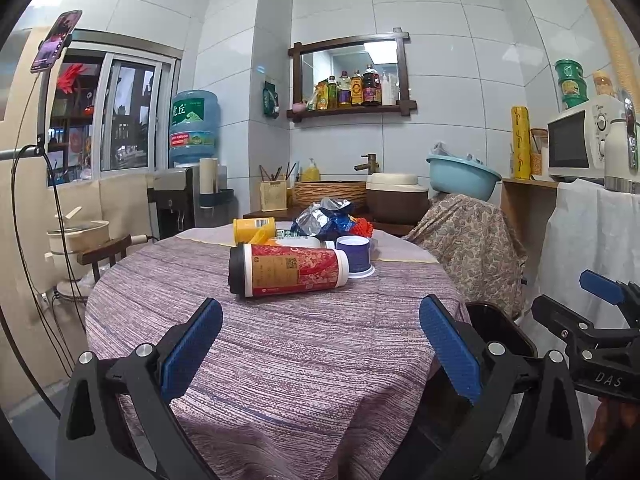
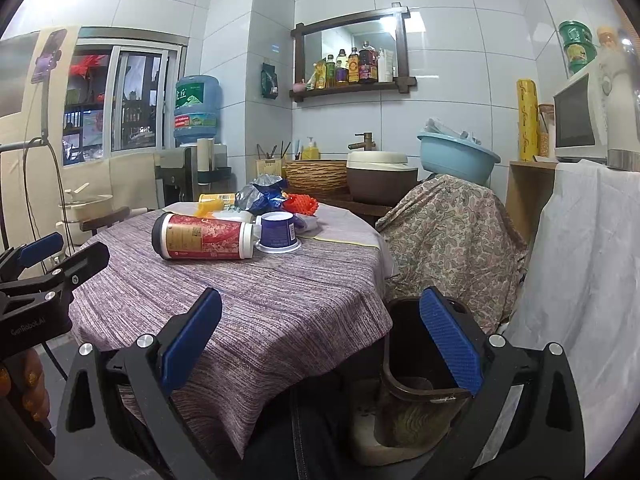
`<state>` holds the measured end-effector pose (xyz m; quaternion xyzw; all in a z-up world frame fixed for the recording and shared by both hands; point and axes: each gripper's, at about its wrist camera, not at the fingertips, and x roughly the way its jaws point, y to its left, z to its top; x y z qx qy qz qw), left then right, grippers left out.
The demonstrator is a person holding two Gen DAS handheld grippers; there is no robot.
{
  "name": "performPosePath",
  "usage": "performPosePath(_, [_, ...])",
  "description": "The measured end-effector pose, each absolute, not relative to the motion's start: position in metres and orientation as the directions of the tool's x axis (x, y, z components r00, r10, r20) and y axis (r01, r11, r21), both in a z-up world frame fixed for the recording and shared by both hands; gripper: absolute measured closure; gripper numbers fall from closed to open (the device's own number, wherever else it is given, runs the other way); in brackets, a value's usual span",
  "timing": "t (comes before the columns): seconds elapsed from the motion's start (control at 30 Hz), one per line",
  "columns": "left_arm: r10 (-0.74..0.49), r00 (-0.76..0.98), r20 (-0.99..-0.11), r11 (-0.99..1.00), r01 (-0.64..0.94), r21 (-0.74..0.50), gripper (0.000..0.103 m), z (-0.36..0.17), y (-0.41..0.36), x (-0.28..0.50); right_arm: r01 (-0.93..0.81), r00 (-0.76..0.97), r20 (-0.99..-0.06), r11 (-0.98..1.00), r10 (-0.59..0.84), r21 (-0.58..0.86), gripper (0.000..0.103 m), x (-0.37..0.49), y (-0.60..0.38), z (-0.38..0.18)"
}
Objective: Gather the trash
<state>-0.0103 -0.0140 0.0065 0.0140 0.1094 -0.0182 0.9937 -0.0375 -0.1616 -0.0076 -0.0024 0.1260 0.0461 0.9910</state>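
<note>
We hold both grippers back at the near edge of the table point(image 1: 288, 340), nothing grasped. Left gripper point(image 1: 320, 344) has its fingers spread wide and empty, aimed straight at the trash pile. Right gripper point(image 2: 320, 340) likewise has its fingers spread wide and empty, sitting off the table's right edge, above a dark bin point(image 2: 416, 344) on the floor; we judge that bin to be the drop point, which would explain parking the right gripper there.

The trash is clustered toward the far side of the table:
- Red canister point(image 1: 288, 270) with a black cap, lying on its side, nearest to us.
- Purple cup point(image 1: 354, 256) upside down, touching or just beside the canister's white end.
- Yellow container point(image 1: 254, 230) on its side behind the canister.
- Crumpled foil bag point(image 1: 324, 218) and orange mesh point(image 1: 362, 228) at the back of the pile.

A white item between canister and bag is mostly hidden; we cannot identify it.

No trash collected yet, as far as the bin shows. The canister looks like the first pick: closest, and lying crosswise to the left fingers. Being round, it may roll when nudged.
</note>
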Motion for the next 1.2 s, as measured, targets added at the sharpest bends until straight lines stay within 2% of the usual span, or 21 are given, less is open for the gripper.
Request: performPosePath(1.2, [-0.033,0.97,-0.24,0.999,0.037,0.014,0.005,-0.002,-0.0067,-0.0092,-0.096,0.957,-0.275,0.995,0.096,0.015,0.005,-0.0386,-0.1635,-0.0084])
